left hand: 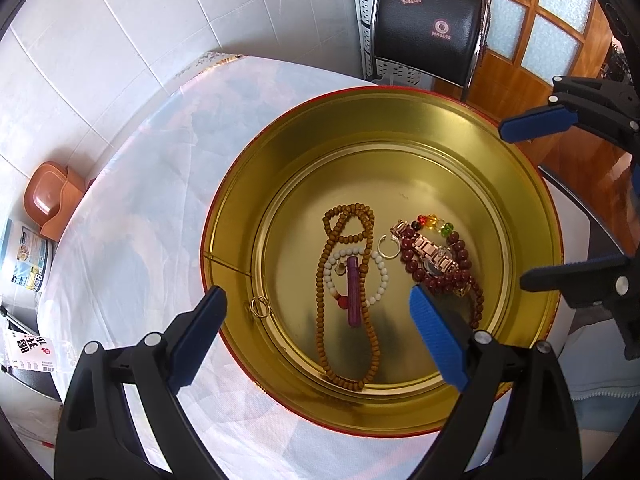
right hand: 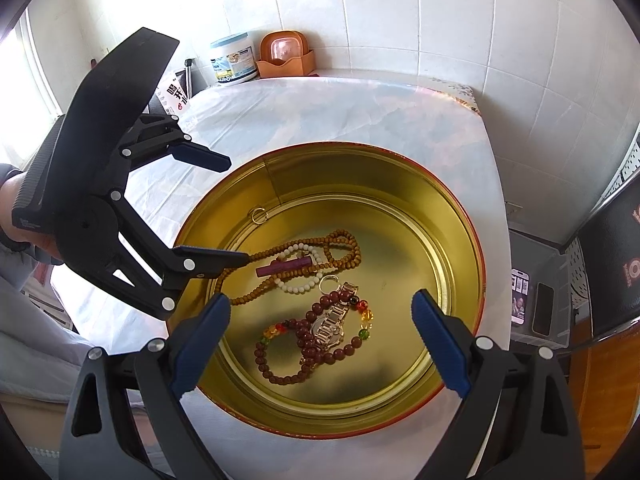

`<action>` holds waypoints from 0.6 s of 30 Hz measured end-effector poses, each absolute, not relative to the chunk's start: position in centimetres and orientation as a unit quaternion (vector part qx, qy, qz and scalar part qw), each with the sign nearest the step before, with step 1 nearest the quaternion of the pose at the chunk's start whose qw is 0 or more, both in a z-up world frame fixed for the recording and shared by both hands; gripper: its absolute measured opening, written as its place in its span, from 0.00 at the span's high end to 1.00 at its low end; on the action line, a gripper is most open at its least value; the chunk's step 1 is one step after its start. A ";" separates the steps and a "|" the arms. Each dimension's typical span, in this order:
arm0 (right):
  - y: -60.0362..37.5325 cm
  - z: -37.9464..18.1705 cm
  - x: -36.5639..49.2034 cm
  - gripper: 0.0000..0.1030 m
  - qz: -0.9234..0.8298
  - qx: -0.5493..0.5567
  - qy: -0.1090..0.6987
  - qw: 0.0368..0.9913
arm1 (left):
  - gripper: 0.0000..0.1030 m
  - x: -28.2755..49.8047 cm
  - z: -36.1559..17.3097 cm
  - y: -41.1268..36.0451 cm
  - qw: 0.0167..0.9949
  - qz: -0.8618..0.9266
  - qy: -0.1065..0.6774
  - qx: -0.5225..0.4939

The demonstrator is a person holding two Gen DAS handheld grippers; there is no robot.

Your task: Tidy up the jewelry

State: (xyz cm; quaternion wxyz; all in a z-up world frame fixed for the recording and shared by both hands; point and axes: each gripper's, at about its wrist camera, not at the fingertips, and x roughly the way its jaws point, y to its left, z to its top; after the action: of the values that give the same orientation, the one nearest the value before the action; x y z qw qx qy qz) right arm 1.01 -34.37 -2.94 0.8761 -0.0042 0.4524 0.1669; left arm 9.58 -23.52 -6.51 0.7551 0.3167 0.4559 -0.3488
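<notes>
- Left wrist view shows the left gripper (left hand: pixel 318 338) spread wide and empty above the near rim of a round gold tin (left hand: pixel 532 184).
- The right gripper (right hand: pixel 320 340) is likewise released, holding nothing, over the tin's opposite side.
- On the tin floor, a purple stick (left hand: pixel 353 292) lies with its long axis running from 12 to 6 o'clock in the left view, inside a white bead bracelet (left hand: pixel 382 276).
- A long brown bead necklace (left hand: pixel 320 312) stretches along the same axis, looped at its 12 o'clock end.
- At 3 o'clock of these sits a gold watch (left hand: pixel 434 254), tangled with a dark red bead strand (left hand: pixel 460 276); a small silver ring (left hand: pixel 389 247) lies between the two groups.
- A thin gold hoop (left hand: pixel 260 306) rests at the floor's 8 o'clock edge.
- The tin stands on a table with a white cloth (left hand: pixel 132 220), beside a tiled wall (right hand: pixel 400 12); a black chair (left hand: pixel 424 28) and a wooden door (left hand: pixel 560 20) are beyond.
</notes>
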 end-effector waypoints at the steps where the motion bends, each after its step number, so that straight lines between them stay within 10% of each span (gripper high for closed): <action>1: -34.4 -3.0 1.0 0.10 0.167 -0.004 0.453 0.876 | 0.13 9.6 -6.5 -23.5 0.755 -0.349 0.456 0.317; 18: -34.2 -3.2 1.2 0.10 0.168 -0.005 0.453 0.875 | 0.13 9.8 -6.8 -23.5 0.753 -0.348 0.459 0.318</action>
State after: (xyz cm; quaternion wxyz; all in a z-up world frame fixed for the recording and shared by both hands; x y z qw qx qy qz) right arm 1.15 -34.23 -3.16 0.8754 -0.0046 0.4531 0.1684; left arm 9.77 -23.53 -6.81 0.7530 0.3184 0.4587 -0.3481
